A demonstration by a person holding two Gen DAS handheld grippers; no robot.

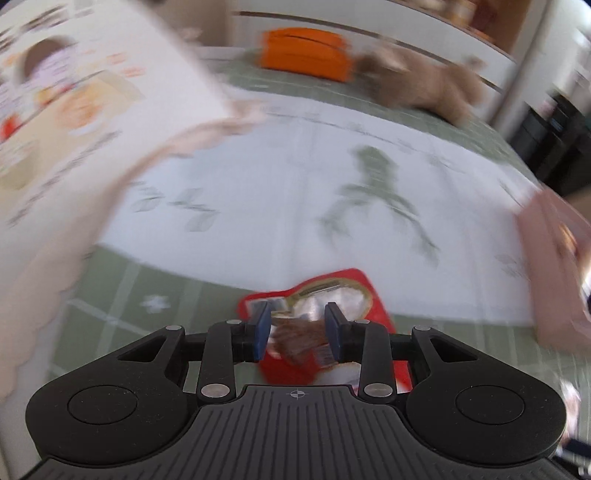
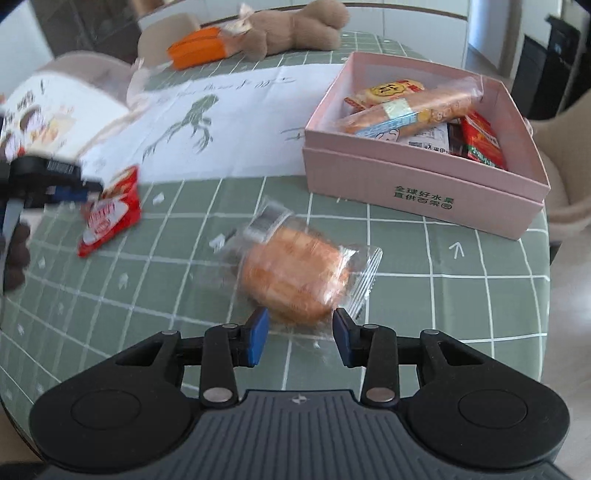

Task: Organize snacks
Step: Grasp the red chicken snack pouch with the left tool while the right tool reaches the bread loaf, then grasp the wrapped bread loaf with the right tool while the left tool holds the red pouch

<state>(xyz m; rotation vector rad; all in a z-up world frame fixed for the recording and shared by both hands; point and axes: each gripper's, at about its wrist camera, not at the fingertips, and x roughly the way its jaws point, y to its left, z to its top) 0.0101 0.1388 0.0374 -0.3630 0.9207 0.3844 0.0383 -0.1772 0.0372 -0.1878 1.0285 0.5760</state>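
In the left wrist view my left gripper [image 1: 297,314] is shut on a red snack packet [image 1: 332,288], its blue pads on either side of the packet's middle. The right wrist view shows that same left gripper [image 2: 81,188] at the left edge with the red packet [image 2: 110,214] hanging from it just above the cloth. My right gripper [image 2: 300,321] is open over a clear-wrapped bread roll [image 2: 295,273] lying on the green checked tablecloth. The roll's near end sits between the fingertips, and the pads do not visibly press it. A pink box [image 2: 406,173] at the right holds several snacks.
A white printed carton [image 2: 55,110] stands at the left. A white sheet with a drawing [image 2: 221,122] covers the table's middle. At the far edge lie a brown plush toy [image 2: 295,29] and an orange packet [image 2: 199,48]. The pink box [image 1: 554,266] also shows at the right.
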